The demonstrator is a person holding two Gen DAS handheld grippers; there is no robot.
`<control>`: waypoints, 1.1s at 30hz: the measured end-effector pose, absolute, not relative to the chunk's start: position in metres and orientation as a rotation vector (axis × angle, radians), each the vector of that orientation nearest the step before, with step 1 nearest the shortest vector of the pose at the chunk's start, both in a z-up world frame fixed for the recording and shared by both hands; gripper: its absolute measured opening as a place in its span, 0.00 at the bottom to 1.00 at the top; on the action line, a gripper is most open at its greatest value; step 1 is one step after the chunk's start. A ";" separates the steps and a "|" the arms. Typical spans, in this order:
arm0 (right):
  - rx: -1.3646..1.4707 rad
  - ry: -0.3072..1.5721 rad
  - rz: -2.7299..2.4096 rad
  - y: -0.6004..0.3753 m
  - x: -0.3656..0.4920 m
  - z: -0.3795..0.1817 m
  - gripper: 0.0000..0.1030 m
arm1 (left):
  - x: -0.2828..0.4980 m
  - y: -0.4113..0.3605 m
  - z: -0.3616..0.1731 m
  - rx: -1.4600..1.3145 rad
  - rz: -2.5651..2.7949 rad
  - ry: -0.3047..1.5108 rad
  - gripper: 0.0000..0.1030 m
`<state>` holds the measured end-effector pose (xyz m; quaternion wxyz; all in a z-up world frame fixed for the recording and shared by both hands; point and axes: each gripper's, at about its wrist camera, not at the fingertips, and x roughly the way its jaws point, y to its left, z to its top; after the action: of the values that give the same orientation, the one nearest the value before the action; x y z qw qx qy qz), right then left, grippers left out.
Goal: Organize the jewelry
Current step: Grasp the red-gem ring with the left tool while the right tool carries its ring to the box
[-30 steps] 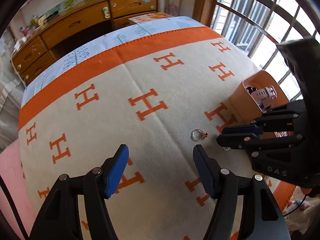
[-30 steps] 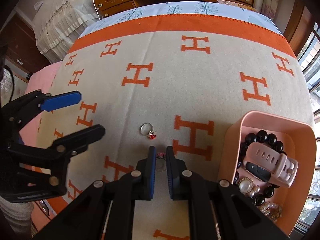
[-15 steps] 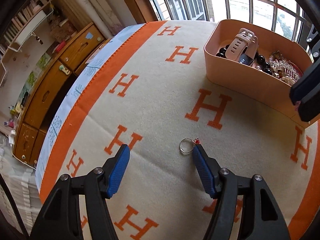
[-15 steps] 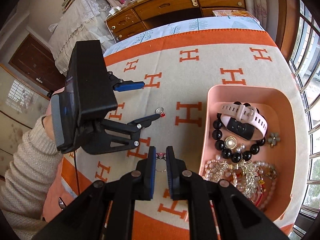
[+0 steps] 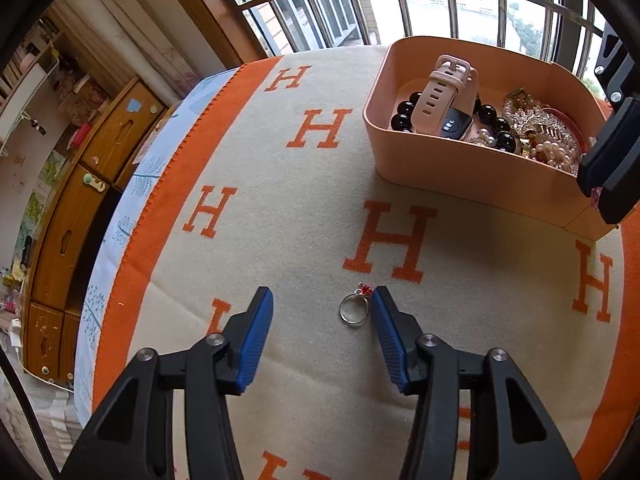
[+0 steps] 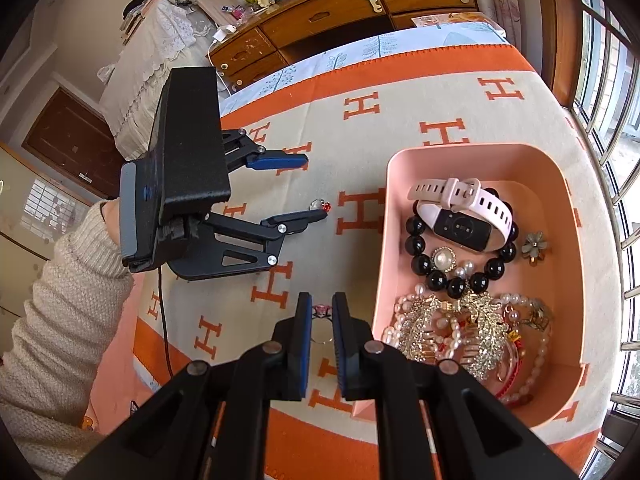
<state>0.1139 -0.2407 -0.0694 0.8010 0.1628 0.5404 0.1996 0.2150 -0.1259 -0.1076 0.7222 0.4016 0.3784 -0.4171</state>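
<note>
A silver ring with a red stone (image 5: 355, 308) lies on the cream and orange blanket (image 5: 280, 200), just inside the right finger of my open left gripper (image 5: 322, 300). It also shows in the right wrist view (image 6: 320, 205). My right gripper (image 6: 320, 316) is shut on a silver ring with a pink stone (image 6: 321, 312), held above the blanket beside the left wall of the pink tray (image 6: 384, 240). The tray (image 5: 460, 168) holds a pink watch (image 6: 460, 212), a black bead bracelet (image 6: 436, 276), pearls and gold pieces.
The blanket covers a bed. A wooden desk with drawers (image 6: 340, 8) stands beyond the bed's far edge. A barred window (image 5: 440, 0) is behind the tray. The left gripper's body and the person's sleeve (image 6: 60, 300) fill the left of the right wrist view.
My left gripper has swung toward the tray and come down around the red-stone ring. My right gripper has lifted with the pink-stone ring and moved beside the tray.
</note>
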 end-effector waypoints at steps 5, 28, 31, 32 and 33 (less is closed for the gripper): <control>0.373 1.165 0.414 -0.248 0.111 -0.074 0.10 | 0.211 -0.129 -0.110 0.874 -0.973 0.833 0.19; 0.453 1.056 0.341 -0.303 0.087 -0.055 0.10 | 0.175 -0.133 -0.062 0.707 -0.879 0.854 0.06; 0.478 1.031 0.297 -0.322 0.082 -0.052 0.10 | 0.157 -0.150 -0.040 0.690 -0.848 0.841 0.06; 0.483 1.026 0.278 -0.328 0.081 -0.052 0.10 | 0.152 -0.155 -0.034 0.678 -0.847 0.841 0.06; 0.486 1.022 0.257 -0.334 0.079 -0.053 0.10 | 0.147 -0.162 -0.029 0.664 -0.844 0.841 0.06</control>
<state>0.0794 -0.3337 -0.0532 0.8362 0.2296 0.4830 0.1213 0.1472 -0.1615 -0.0295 0.7763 0.3069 0.3886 -0.3900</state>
